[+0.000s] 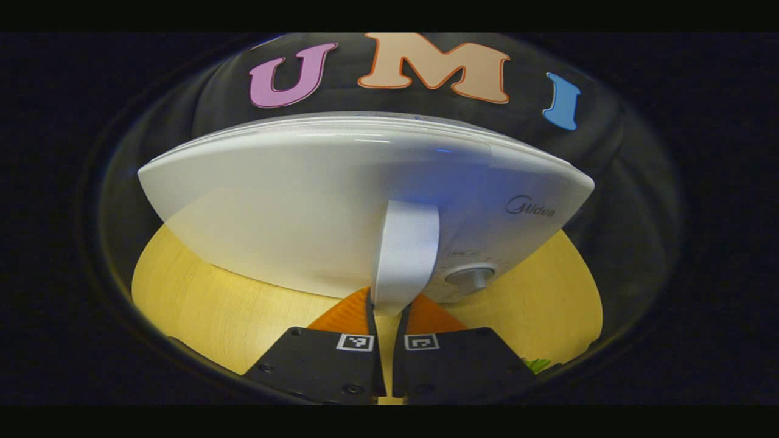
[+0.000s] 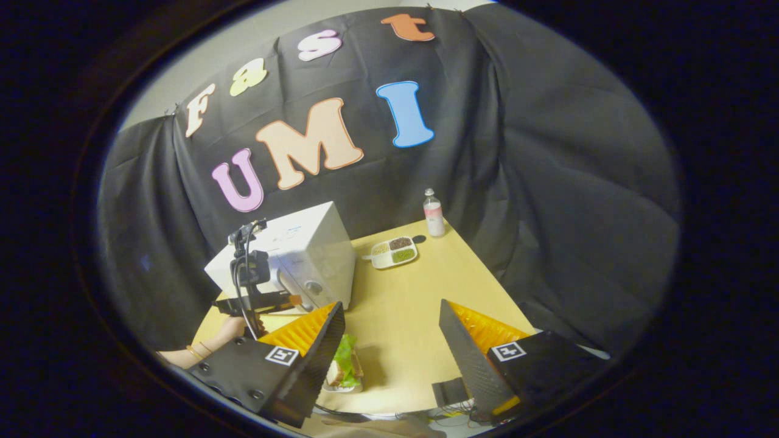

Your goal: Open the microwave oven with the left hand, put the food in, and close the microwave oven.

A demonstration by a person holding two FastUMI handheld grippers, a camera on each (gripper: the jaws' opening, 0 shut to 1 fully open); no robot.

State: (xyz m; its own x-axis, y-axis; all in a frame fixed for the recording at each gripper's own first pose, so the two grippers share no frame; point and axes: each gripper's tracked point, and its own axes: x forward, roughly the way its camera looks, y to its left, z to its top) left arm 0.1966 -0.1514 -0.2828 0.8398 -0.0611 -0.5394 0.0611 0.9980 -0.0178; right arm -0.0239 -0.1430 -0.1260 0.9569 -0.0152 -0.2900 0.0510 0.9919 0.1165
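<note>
Left gripper view | left tool (image 1: pixel 389 310) clamps white microwave (image 1: pixel 304 207) handle (image 1: pixel 405 255) | door shut

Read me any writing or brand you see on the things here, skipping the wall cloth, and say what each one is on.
"Midea": brand on the microwave front, right of the handle.
Small print above the dial: too small to read.
Label on the bottle: too small to read.
Square tags on the left gripper: coded patterns, no words.
</note>
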